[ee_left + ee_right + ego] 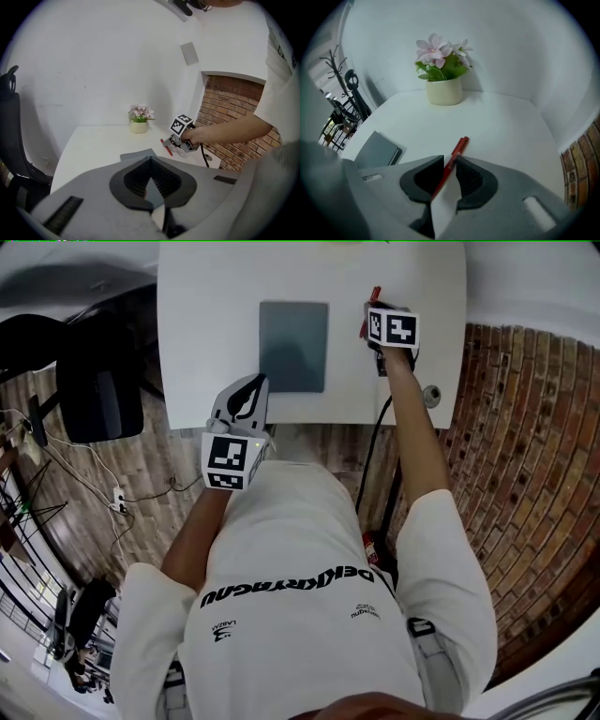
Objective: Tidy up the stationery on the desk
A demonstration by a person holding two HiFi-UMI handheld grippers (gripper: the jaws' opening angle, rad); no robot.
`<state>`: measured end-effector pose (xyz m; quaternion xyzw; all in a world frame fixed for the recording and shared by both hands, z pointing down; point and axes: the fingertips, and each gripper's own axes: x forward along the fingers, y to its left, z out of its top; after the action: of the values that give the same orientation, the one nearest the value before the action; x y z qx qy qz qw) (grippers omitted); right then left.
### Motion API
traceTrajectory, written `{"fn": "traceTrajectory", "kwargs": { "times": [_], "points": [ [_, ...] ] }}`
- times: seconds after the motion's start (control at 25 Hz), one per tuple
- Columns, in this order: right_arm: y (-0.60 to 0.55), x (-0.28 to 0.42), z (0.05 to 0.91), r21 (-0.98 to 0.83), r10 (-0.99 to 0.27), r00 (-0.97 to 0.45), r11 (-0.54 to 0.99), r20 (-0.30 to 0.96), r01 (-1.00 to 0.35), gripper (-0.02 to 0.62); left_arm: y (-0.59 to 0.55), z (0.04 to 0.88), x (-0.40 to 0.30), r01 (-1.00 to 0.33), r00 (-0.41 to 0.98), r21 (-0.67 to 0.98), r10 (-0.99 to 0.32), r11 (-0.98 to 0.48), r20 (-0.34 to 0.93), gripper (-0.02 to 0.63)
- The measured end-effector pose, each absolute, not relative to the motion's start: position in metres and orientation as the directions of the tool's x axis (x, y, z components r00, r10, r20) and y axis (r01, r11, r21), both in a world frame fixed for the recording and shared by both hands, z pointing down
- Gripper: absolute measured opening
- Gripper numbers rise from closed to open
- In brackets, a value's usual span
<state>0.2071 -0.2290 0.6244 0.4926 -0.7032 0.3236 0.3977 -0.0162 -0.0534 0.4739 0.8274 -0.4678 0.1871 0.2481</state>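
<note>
One slim red pen point(458, 149) lay on the smooth white worktop point(501, 126) between the parted, ribbed jaws of the right tool point(449, 165); the left tool point(150, 159) was closed, empty.

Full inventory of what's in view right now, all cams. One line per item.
desk: 1, white, by the wall
notebook: 1, grey, middle of the desk
pen: 1, red, right of the notebook, between the right gripper's jaws
flower pot: 1, cream with pink flowers, back of the desk
chair: 1, black, left of the desk
cable: 1, black, running down from the right gripper
left gripper: 1, grey, jaws shut, empty, at the desk's near edge
right gripper: 1, grey, jaws open around the pen
person: 1, white T-shirt
</note>
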Motion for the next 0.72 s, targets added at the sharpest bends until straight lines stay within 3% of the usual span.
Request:
{"fn": "traceTrajectory", "kwargs": {
  "times": [0.2,0.72],
  "points": [
    [-0.223,0.194,0.622,-0.056,-0.404,-0.242,0.42,0.882,-0.906,0.055,-0.047,0.473,-0.016,-0.855,0.512,0.245,-0.667,-0.458,0.541,-0.003],
    [-0.205,0.192,0.631,-0.096,-0.376,-0.26,0.402,0.889,-0.911,0.049,-0.044,0.474,-0.017,-0.845,0.526,0.25,-0.655,-0.472,0.543,-0.002]
  ]
}}
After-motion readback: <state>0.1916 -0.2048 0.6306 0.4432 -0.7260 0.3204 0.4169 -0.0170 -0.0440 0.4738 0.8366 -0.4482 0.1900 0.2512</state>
